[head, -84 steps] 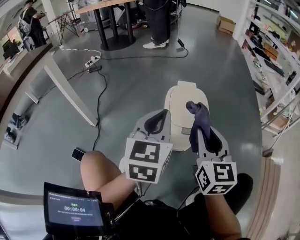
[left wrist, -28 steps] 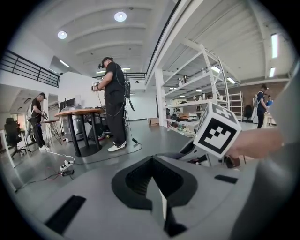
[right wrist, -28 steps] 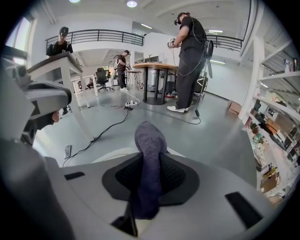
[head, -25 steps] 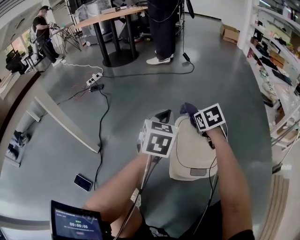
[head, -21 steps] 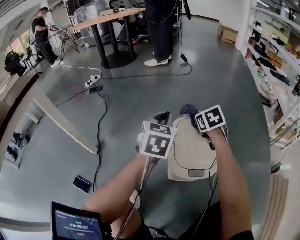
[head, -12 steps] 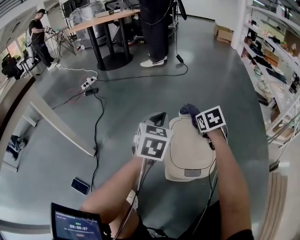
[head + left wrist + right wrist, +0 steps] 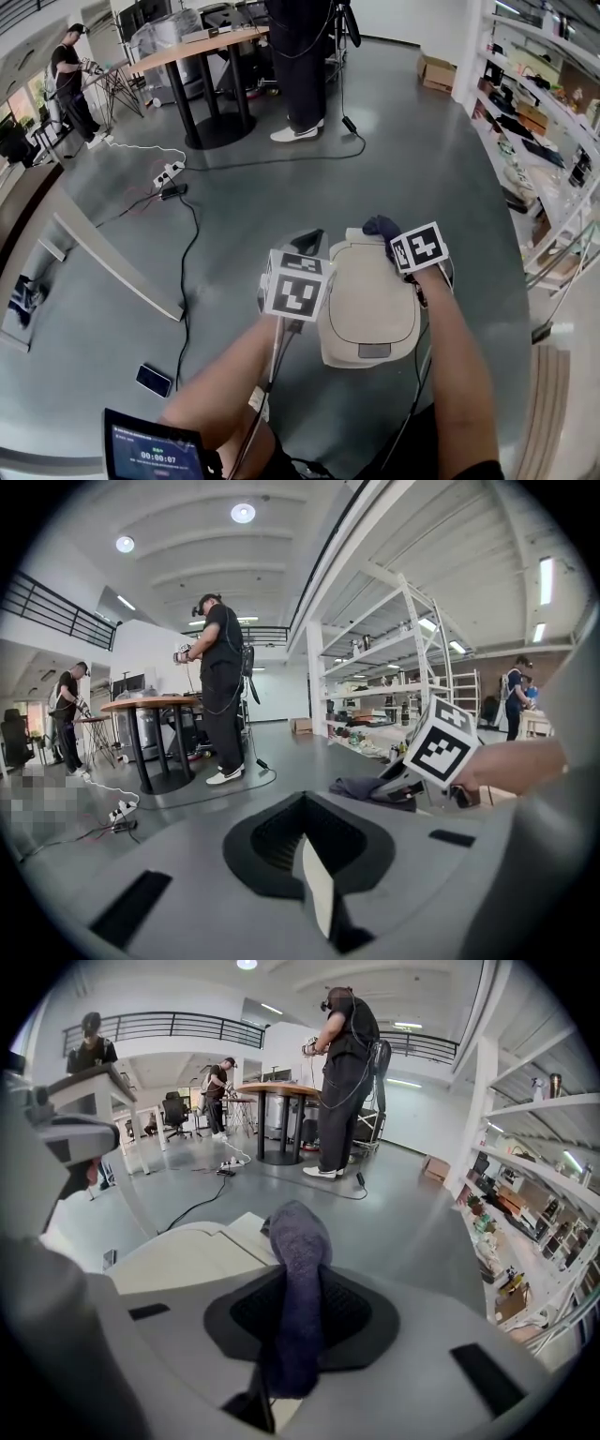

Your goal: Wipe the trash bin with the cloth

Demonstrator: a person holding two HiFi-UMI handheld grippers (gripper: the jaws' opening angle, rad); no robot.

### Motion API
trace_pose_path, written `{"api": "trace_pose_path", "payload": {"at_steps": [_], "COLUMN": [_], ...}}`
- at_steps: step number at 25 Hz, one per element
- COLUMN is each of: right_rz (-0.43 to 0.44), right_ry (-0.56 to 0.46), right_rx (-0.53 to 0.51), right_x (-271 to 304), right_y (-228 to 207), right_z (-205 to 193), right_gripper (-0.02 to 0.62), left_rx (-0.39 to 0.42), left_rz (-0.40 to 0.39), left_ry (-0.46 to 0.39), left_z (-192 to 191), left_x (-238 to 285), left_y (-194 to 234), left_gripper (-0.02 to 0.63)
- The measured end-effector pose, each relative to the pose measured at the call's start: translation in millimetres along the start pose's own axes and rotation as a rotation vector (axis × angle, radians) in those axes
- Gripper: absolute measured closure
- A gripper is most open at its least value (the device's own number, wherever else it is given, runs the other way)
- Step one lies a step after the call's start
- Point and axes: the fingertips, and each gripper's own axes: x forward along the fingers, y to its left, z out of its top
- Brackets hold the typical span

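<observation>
Grey concrete floor, cream trash bin point(image 7: 368, 305) standing on it; cloth at the bin's far end.
Left gripper point(image 7: 307, 242) sat just left of the bin, jaws together on nothing, probably parked clear of the wipe path. Right gripper point(image 7: 392, 239) was clamped on the dark cloth point(image 7: 295, 1279), a tuft proud of the tips, presumably so fabric rather than jaw meets the lid; tuft over the bin's far lid edge, contact unclear. Beyond the bin, a black cable point(image 7: 281, 159).
</observation>
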Motion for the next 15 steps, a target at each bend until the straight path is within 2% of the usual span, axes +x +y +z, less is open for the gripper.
{"api": "trace_pose_path", "payload": {"at_steps": [15], "right_rz": [-0.050], "right_ry": [-0.015], "right_rx": [0.084], "right_x": [-7.6], "right_y": [-30.3], "right_z": [-20.9], "right_gripper": [0.508], "left_rx": [-0.001], "left_rz": [-0.009], "left_ry": [0.024], "left_z": [-5.1], "left_x": [-3.4], "left_y": [-4.4], "left_gripper": [0.607]}}
